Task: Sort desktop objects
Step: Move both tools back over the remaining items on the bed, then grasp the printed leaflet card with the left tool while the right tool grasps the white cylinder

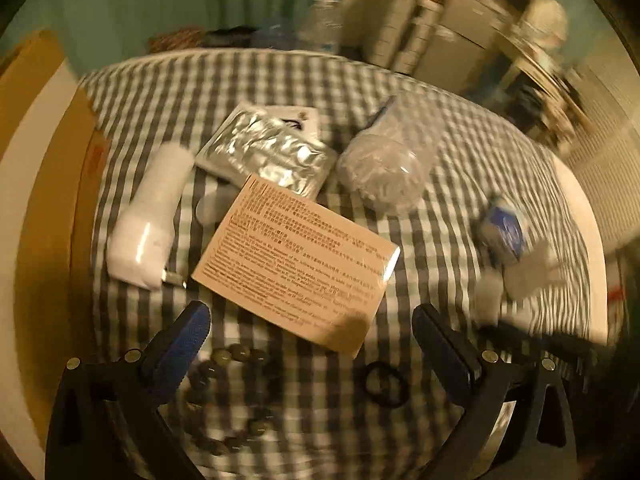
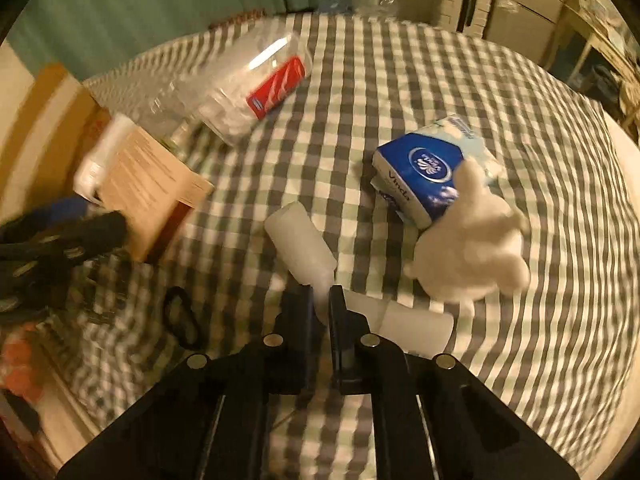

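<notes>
Nothing looks sorted yet: my right gripper (image 2: 320, 294) pinches the white bottle (image 2: 300, 246) just ahead, my left gripper (image 1: 310, 334) gapes empty over the leaflet (image 1: 296, 260).

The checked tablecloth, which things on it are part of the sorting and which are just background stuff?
For sorting:
- white bottle, its narrow end in the shut right tool
- tissue pack
- white plush toy
- printed card
- foil pack
- bead bracelet
- black ring

Just lying about:
- green curtain
- white cabinets
</notes>
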A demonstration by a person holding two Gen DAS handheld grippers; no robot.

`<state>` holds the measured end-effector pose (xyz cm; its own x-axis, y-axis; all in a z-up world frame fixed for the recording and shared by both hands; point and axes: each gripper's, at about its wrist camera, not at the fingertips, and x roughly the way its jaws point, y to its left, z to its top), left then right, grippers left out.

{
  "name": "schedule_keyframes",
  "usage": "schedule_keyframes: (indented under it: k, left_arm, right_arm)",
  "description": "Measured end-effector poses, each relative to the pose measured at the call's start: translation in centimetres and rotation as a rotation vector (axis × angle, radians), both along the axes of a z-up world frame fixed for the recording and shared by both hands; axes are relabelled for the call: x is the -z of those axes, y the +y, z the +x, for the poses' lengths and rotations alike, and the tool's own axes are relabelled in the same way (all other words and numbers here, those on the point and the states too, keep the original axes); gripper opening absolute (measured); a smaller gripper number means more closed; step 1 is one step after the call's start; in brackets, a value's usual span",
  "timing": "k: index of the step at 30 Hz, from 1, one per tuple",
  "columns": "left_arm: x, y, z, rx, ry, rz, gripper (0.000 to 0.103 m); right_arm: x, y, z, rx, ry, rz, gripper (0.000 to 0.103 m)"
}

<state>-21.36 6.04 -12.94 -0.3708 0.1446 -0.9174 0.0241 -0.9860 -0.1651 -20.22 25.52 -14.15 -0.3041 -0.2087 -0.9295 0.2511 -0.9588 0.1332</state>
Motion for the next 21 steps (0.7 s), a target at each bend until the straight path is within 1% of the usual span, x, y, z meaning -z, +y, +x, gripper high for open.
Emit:
schedule_keyframes:
  k: [1,3,4,5,8,9,10,12,13,14,15,16,17,18,20,21]
  left_arm:
    - [0.2,0.1,-0.3,-0.056,-0.011,0.011,0.103]
    - [0.5,-0.3,-1.3,-0.166,-0.038,0.076,0.103]
    - [0.8,-0.2,-1.9,-0.206,-0.050,0.098,0.103]
    - [1.1,-0.2,-2.5,-0.251,-0.067,0.105,0.103]
    - [1.7,-0.1,-3.8,-0.345,-0.087,0.069,0.103]
    - [2.4,-0.2,-4.4,-0.391,-0.116,0.045,0.103]
    - [3.1,-0.4,-4.7,-0.421,-0.147,0.047,0.103]
    - [5.0,-0.9,-5.3,-0.474,-0.230,0.087,0.103]
    - [5.4,-0.8,-5.5,-0.461,-0.236,0.075,0.103]
    - [5.3,-0.5,-5.6,-0.434,-0.224,0.053,0.103]
    - [4.9,-0.2,-5.5,-0.398,-0.189,0.028,0.096]
    - [4.4,0.0,-5.2,-0.366,-0.152,0.027,0.091]
    - [4.1,0.1,-4.9,-0.330,-0.131,0.035,0.087]
    - [3.8,0.1,-4.6,-0.288,-0.128,0.051,0.085]
    - [3.2,-0.4,-3.7,-0.246,-0.127,0.095,0.084]
    - [2.7,-0.6,-3.0,-0.228,-0.117,0.105,0.083]
  right_arm:
    - [-0.2,0.2,0.4,0.001,0.003,-0.008,0.008]
    - [-0.3,0.4,0.7,0.008,0.005,-0.016,0.008]
    - [-0.4,0.5,0.8,0.010,0.008,-0.019,0.008]
    - [-0.5,0.7,0.8,0.012,0.011,-0.026,0.008]
    - [-0.4,1.3,0.8,0.016,0.009,-0.039,0.008]
    - [-0.6,2.0,1.0,0.017,0.005,-0.045,0.008]
    - [-0.3,1.6,1.0,0.018,0.003,-0.050,0.009]
    - [-0.1,2.2,1.1,0.020,-0.001,-0.059,0.009]
    - [-0.1,2.3,1.0,0.021,-0.002,-0.065,0.009]
    - [-0.1,2.6,1.1,0.023,-0.002,-0.072,0.009]
    - [0.0,2.5,1.1,0.025,-0.001,-0.074,0.009]
    - [-0.1,2.7,1.1,0.029,0.003,-0.077,0.009]
    - [-0.4,3.0,1.2,0.035,0.013,-0.083,0.009]
    - [-0.6,3.3,1.4,0.042,0.022,-0.085,0.009]
    - [-1.7,4.1,2.3,0.060,0.057,-0.099,0.009]
    - [-2.2,4.5,2.6,0.068,0.067,-0.112,0.009]
